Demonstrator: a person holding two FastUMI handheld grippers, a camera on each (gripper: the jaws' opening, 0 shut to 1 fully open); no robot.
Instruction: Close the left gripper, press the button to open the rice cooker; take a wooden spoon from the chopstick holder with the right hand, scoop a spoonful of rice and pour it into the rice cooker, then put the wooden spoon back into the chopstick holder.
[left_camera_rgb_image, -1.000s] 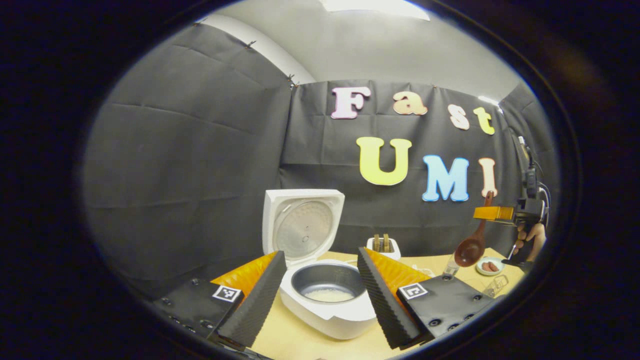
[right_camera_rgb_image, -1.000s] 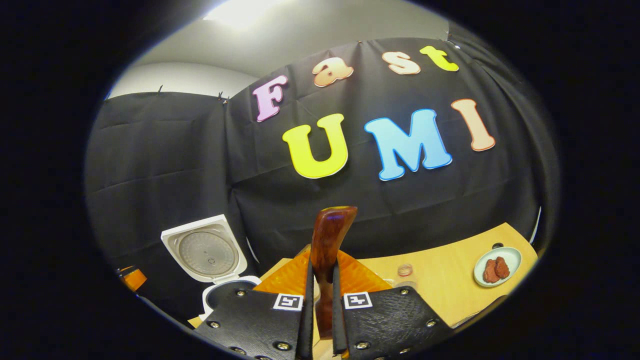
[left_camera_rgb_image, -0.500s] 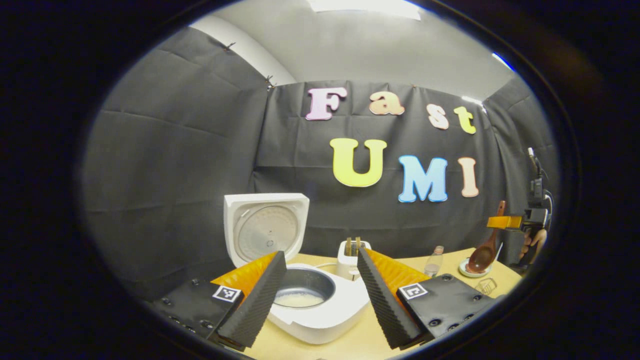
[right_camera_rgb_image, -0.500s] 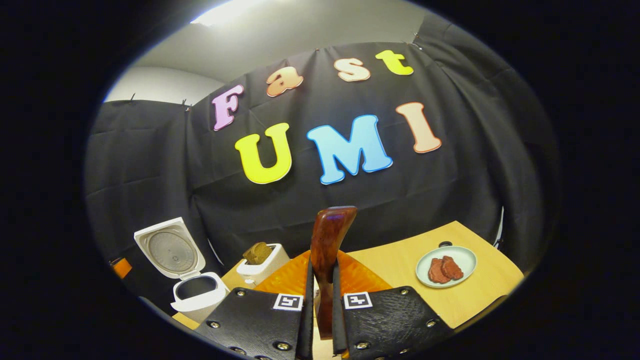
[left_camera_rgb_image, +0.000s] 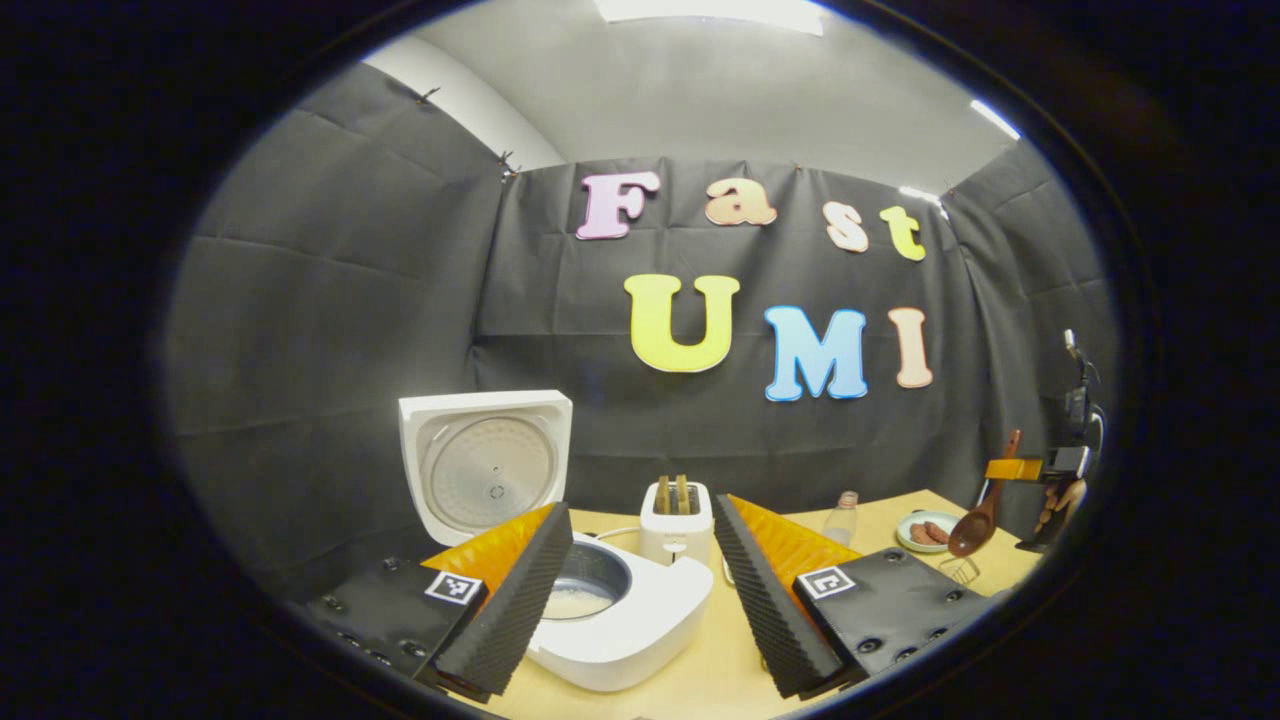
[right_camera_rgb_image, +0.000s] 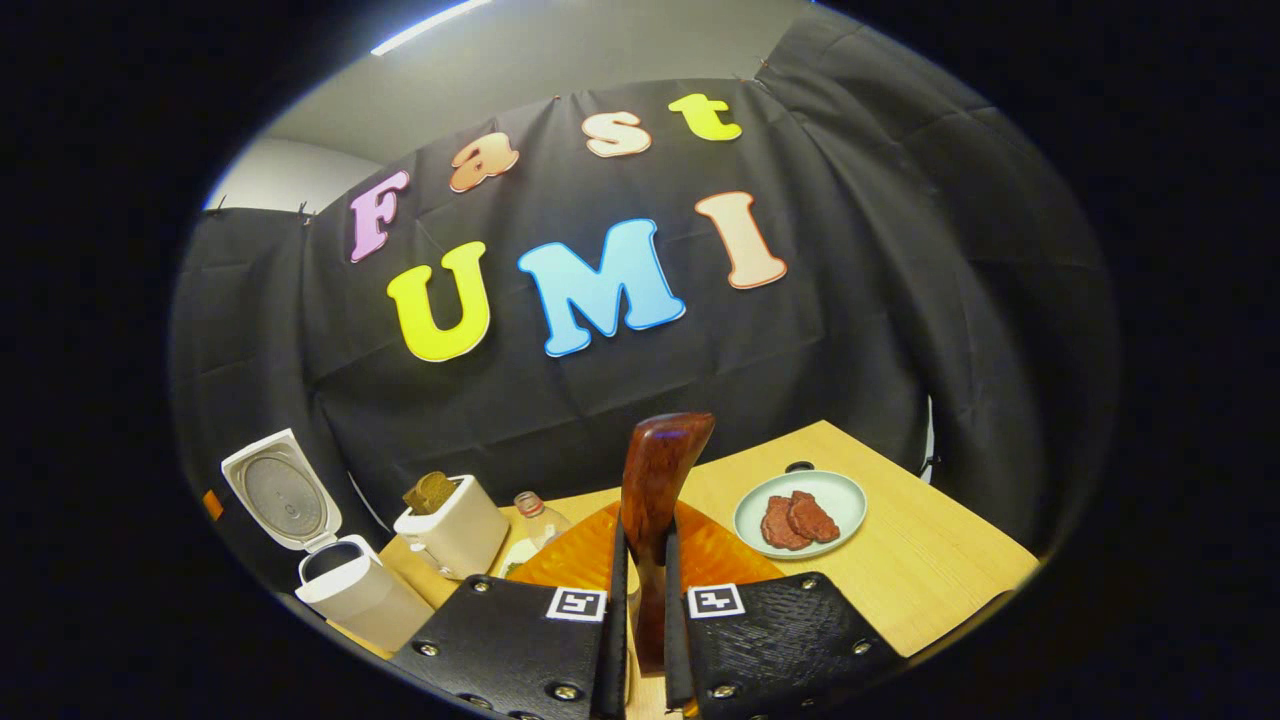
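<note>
In the left gripper view, white rice was seen inside the open rice cooker (left_camera_rgb_image: 610, 610) at 6 o'clock, between the spread fingers of the left hand-held gripper (left_camera_rgb_image: 640, 590). In the right gripper view, the wooden spoon (right_camera_rgb_image: 655, 500) handle was clamped upright by the right hand-held gripper (right_camera_rgb_image: 640, 610); a plate (right_camera_rgb_image: 800, 505) of meat lay at 4 o'clock on the worktop (right_camera_rgb_image: 930, 570). No label could be read.

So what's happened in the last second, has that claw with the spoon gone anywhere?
Yes. Seen from the left claw's view, the right claw has carried the wooden spoon away from the rice cooker, toward the far right of the table; its own view has swung right, toward the plate. Unchanged: it stays shut on the spoon, the left claw stays open, and the cooker's lid stays up.
</note>
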